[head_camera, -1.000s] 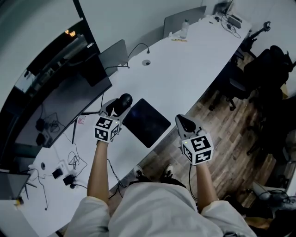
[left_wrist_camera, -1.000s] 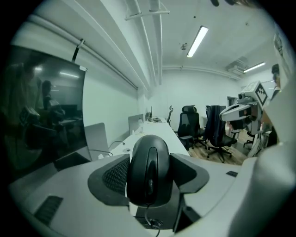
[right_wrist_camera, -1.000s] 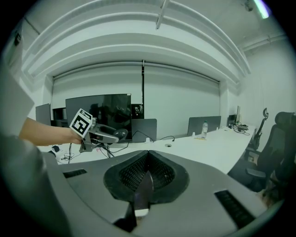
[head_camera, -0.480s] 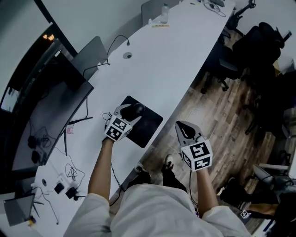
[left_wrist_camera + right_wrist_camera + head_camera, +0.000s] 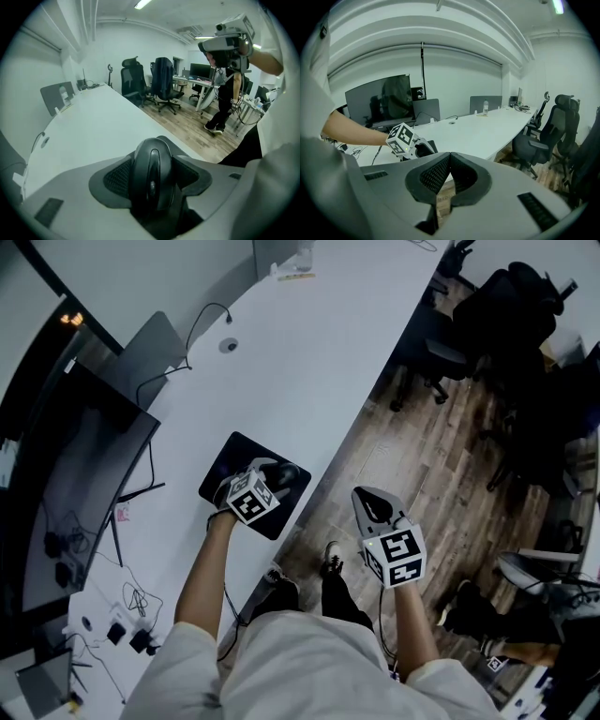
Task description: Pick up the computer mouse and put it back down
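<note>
A black computer mouse [image 5: 152, 176] sits nose-up between the jaws of my left gripper [image 5: 152, 177], whose grey pads [image 5: 116, 176] press on both its sides. In the head view the left gripper [image 5: 272, 480] holds the mouse [image 5: 286, 474] over the near right corner of a dark mouse pad [image 5: 225, 474] on the white desk [image 5: 309, 362]. I cannot tell whether the mouse touches the pad. My right gripper [image 5: 375, 505] hangs off the desk over the wooden floor, its pads [image 5: 436, 173] closed together with nothing between them.
A curved black monitor [image 5: 75, 474] stands at the desk's left, a closed laptop [image 5: 155, 348] behind it, cables [image 5: 131, 601] near me. The desk edge runs diagonally past the pad. Office chairs [image 5: 506, 296] stand on the floor at right. Another person [image 5: 227, 89] stands farther back.
My left gripper has carried the mouse from beside the pad's far corner down and across to its near right corner. The right gripper has sunk a little.
</note>
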